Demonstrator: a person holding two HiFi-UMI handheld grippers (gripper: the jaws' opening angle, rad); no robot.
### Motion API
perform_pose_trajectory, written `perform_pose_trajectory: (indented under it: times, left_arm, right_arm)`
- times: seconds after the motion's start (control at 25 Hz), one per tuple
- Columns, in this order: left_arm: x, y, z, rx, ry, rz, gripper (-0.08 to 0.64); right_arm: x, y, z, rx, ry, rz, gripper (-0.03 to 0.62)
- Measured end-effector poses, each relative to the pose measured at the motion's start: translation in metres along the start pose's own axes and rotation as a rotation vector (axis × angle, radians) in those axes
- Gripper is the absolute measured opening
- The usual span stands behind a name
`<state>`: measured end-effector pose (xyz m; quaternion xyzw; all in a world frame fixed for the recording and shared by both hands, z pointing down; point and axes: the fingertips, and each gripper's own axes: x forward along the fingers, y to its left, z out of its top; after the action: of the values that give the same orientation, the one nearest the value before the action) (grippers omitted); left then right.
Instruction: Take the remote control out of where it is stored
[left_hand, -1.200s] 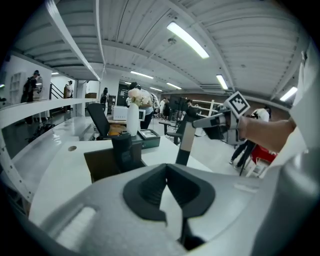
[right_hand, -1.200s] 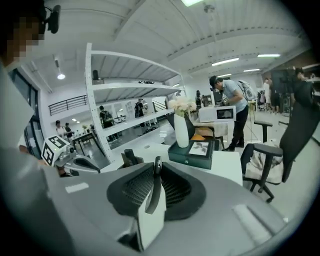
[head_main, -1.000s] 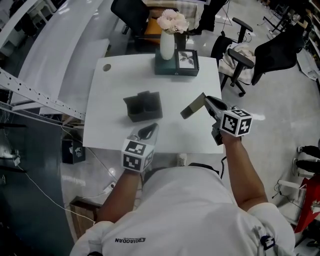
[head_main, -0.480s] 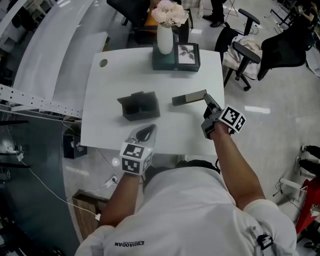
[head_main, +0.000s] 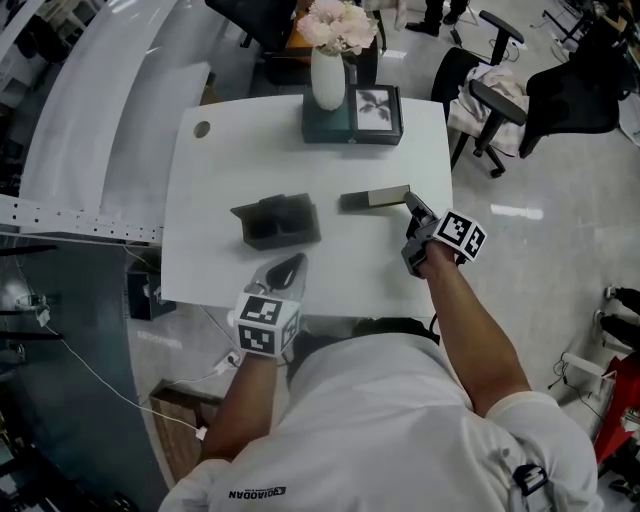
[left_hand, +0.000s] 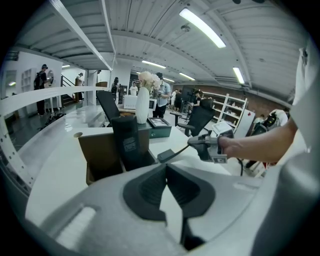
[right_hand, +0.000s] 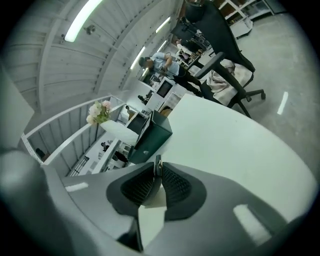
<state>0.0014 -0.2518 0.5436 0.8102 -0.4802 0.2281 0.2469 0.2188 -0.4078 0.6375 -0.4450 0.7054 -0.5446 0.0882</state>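
White tabletop (head_main: 230, 170) now has your remote control (head_main: 375, 198) lying low and level just right of the dark holder (head_main: 277, 221), not tilted up in the air like a second ago. Your right tongs (head_main: 412, 205) are clamped on its end. Your left tongs (head_main: 285, 270) are pressed together, empty, by the front edge.

We look steeply down from above the person's shoulders onto the white square table (head_main: 230, 170), far enough off to take in all its edges and the floor around it. Our second camera rides low on the left gripper (left_hand: 166, 172), just over the table's near edge, facing across the top. The third rides on the right gripper (right_hand: 157, 172), tilted so the tabletop slants. The head and left gripper views share the dark open-topped holder (head_main: 278, 220) and the flat grey-brown remote control (head_main: 375, 198). All three take in the dark green box (right_hand: 152, 137) and the white vase of pale flowers (head_main: 328, 80).
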Motion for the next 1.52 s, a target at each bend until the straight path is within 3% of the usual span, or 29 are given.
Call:
perform_pose_trajectory:
  times: [0.52,0.76,1.04,1.28,1.52]
  left_arm:
    - [-0.003,0.011,-0.014,-0.026,0.034,-0.021,0.003]
    - [-0.011,0.013,-0.017,-0.104,0.015,-0.065,0.003]
    - [-0.028,0.022,-0.017,-0.08,-0.001,-0.072,0.003]
    - [-0.045,0.03,-0.013,-0.058,-0.027,-0.075,0.003]
    - [-0.065,0.034,-0.009,-0.026,-0.056,-0.095,0.003]
  right_arm:
    - [0.017,-0.027,0.001,-0.154,0.089,-0.149,0.072]
    - [0.013,-0.034,0.002,-0.211,0.091,-0.202,0.075]
    - [0.002,-0.032,0.008,-0.29,0.07,-0.242,0.11]
    - [-0.02,0.005,0.009,-0.342,0.006,-0.218,0.103]
    - [-0.041,0.062,-0.017,-0.35,-0.039,-0.131,0.09]
